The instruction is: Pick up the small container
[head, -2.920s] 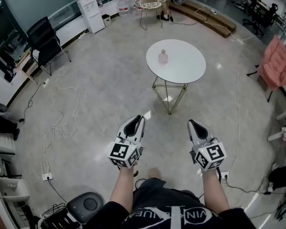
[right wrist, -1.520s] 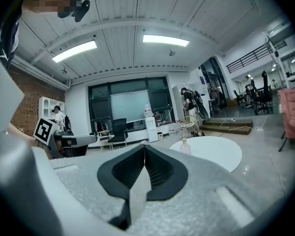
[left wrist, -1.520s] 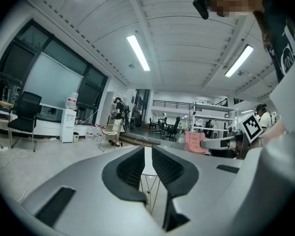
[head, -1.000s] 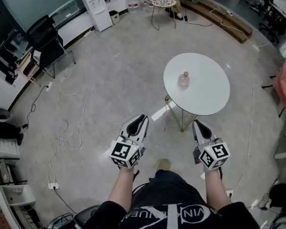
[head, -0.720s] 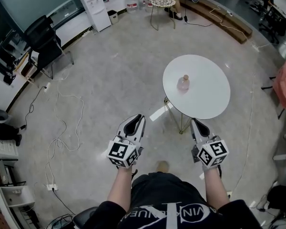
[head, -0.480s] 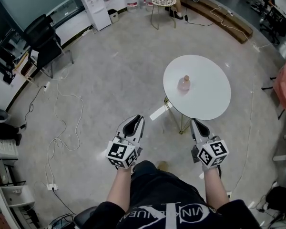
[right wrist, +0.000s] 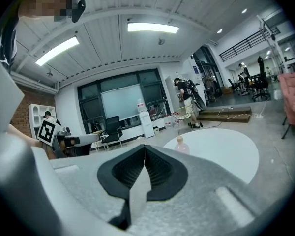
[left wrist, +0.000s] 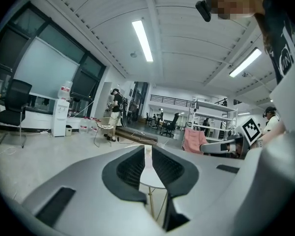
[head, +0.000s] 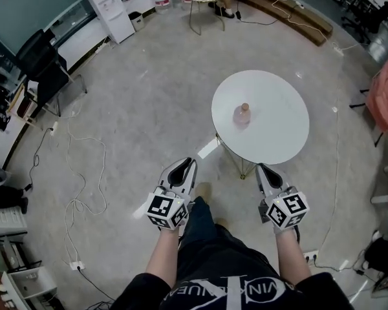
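Head view: the small pink bottle (head: pixel 241 115) stands near the middle of the round desk (head: pixel 281 134); left gripper (head: pixel 186 164) and right gripper (head: pixel 264 169) (both closed, empty) are short of the desk. Better to approach first, opening one before reaching.

A bright, evenly lit indoor room is shown. Light is given by long ceiling strip lamps (left wrist: pixel 143 40), seen glowing white in both gripper views. Shadows on the pale floor (head: pixel 136 121) are kept faint and soft, and a small bright patch is seen just beside the round white table (head: pixel 278 134). Straight lines are bowed toward the edges of every view, and the corners of the gripper views are blacked out. The left gripper (left wrist: pixel 146 150) and right gripper (right wrist: pixel 145 149), close to the lens, are rendered soft.
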`<state>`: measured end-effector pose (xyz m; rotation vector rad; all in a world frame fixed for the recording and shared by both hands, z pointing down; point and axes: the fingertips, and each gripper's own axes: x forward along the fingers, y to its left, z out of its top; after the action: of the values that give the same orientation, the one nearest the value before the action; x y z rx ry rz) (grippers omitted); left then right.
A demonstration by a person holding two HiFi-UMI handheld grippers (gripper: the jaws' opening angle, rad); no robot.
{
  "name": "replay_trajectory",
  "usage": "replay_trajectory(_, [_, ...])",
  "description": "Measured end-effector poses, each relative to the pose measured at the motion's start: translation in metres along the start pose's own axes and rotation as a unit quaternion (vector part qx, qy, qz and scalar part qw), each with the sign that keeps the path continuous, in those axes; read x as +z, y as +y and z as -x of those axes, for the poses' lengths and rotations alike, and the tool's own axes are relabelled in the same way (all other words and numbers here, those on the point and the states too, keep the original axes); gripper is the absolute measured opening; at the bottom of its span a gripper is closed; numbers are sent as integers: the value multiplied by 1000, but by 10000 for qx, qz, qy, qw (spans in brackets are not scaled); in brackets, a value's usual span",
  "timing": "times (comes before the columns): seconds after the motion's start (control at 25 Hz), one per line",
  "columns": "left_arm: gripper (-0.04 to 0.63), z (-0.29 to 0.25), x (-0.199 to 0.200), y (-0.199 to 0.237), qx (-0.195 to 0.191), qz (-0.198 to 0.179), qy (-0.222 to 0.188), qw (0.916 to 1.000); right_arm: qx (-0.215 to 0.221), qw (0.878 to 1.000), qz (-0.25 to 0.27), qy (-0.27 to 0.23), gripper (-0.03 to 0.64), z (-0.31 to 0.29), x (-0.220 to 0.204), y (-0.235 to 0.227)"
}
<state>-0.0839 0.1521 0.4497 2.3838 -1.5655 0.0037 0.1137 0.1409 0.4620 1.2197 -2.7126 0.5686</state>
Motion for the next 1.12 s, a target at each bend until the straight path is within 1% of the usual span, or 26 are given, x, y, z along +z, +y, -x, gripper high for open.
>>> replay_trajectory(0.16, [44,-38,6,-2,-316,-32,41,9995,-187,9998,-13,69,6,-9,6,-21])
replay_trajectory(0.28, [44,-63,11,8,-532,-40,136,9985,-321,9994,-27,110,6,-25,12,-30])
replay_trajectory(0.52, [44,-110,14,32,-828,-24,309,9961,-465,9987,-154,170,6,-63,16,-47])
replay_trajectory(0.68, [44,-138,19,43,-1005,-65,352,9943,-558,9980,-175,223,6,-82,18,-58])
replay_trajectory(0.88, [44,-168,22,53,-1310,-62,427,9904,-725,9967,-187,303,6,-101,19,-69])
replay_trajectory(1.12, [45,-197,13,53,-1763,-4,565,9827,-928,9951,-154,312,6,-117,20,-83])
